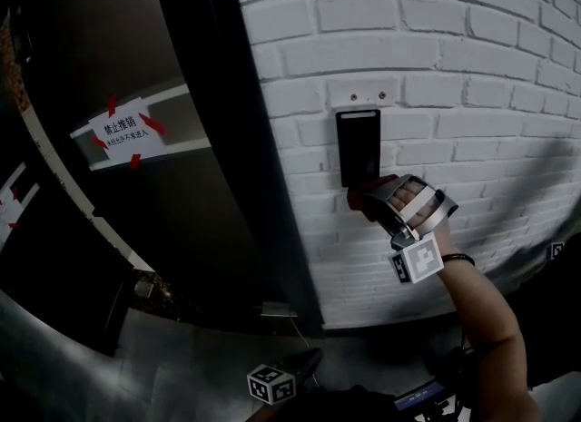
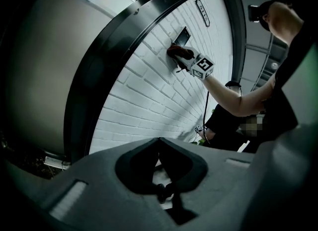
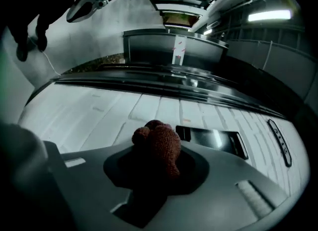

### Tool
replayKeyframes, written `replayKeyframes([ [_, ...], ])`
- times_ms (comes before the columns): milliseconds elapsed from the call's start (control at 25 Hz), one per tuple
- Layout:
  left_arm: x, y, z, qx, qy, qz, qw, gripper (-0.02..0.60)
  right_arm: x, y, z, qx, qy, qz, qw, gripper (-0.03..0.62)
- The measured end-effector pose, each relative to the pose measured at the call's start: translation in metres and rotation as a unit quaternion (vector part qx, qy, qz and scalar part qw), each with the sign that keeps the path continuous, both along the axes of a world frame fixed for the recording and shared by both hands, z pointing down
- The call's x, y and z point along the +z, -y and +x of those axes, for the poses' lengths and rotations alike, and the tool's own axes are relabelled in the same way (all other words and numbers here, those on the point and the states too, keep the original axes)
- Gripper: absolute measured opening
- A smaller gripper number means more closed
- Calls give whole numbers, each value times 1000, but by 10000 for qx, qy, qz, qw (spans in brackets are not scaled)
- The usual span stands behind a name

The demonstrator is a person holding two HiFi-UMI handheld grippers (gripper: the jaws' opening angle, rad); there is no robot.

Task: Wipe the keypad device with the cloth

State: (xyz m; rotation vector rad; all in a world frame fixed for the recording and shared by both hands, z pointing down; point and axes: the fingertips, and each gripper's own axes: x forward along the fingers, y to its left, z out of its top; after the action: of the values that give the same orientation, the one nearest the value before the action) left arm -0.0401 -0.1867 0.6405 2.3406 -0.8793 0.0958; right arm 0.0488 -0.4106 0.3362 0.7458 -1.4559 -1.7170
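The keypad device (image 1: pixel 358 146) is a black upright panel on the white brick wall (image 1: pixel 454 48). My right gripper (image 1: pixel 374 199) is shut on a bunched red-brown cloth (image 1: pixel 365 195), which is pressed at the panel's lower edge. In the right gripper view the cloth (image 3: pixel 158 145) fills the jaws and the keypad device (image 3: pixel 213 141) lies just past it. The left gripper view shows the keypad device (image 2: pixel 182 36) and cloth (image 2: pixel 180 52) from below. My left gripper (image 2: pixel 166 191) hangs low, away from the wall, shut on nothing; only its marker cube (image 1: pixel 272 384) shows in the head view.
A dark metal door frame (image 1: pixel 227 139) runs down left of the brick wall. A paper notice (image 1: pixel 127 132) is fixed with red tape on the door. A small white plate (image 1: pixel 363 93) sits above the keypad. A thin cable (image 2: pixel 204 111) hangs by the person's forearm (image 1: pixel 481 320).
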Motion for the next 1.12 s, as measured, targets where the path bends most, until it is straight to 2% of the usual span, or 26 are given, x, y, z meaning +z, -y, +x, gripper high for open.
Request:
replayKeyframes([
  [120, 3, -2, 6, -17, 36, -58, 10000, 5, -2, -2, 29, 79, 900, -187, 9957, 98],
  [160, 2, -2, 10, -13, 43, -57, 10000, 5, -3, -7, 32, -14, 1384, -455, 9893, 100],
  [200, 1, -2, 14, -10, 45, -49, 10000, 5, -2, -13, 33, -182, 1934, -861, 9772, 100],
  [240, -1, -3, 19, -11, 41, -37, 10000, 5, 4, -22, 31, -408, 2484, -1389, 9578, 100],
  [320, -4, -6, 26, -29, 37, -17, 10000, 5, 30, -42, 26, -898, 3361, -2564, 9018, 103],
  [440, -6, -15, 33, -16, 57, 10, 10000, 5, 88, -72, 22, -1336, 4051, -4030, 8097, 104],
  [520, -3, -27, 35, 3, 92, -14, 10000, 5, 128, -94, 18, -1577, 4284, -4799, 7492, 104],
  [560, -1, -33, 36, -18, 107, -48, 9999, 5, 147, -107, 16, -1665, 4292, -5099, 7267, 104],
  [720, 7, -48, 31, -218, 110, -118, 9996, 5, 206, -150, 13, -1667, 4425, -5860, 6580, 106],
  [760, 7, -51, 28, -275, 101, -101, 9995, 5, 218, -160, 12, -1637, 4476, -5978, 6446, 106],
  [800, 6, -53, 25, -322, 89, -71, 9994, 5, 230, -170, 12, -1602, 4470, -6079, 6364, 106],
  [960, 3, -61, 14, -347, 68, 75, 9993, 5, 272, -204, 19, -1361, 4224, -6413, 6259, 107],
  [1120, -3, -81, 3, -269, -19, 214, 9994, 5, 300, -237, 28, -977, 4481, -6642, 5903, 107],
])
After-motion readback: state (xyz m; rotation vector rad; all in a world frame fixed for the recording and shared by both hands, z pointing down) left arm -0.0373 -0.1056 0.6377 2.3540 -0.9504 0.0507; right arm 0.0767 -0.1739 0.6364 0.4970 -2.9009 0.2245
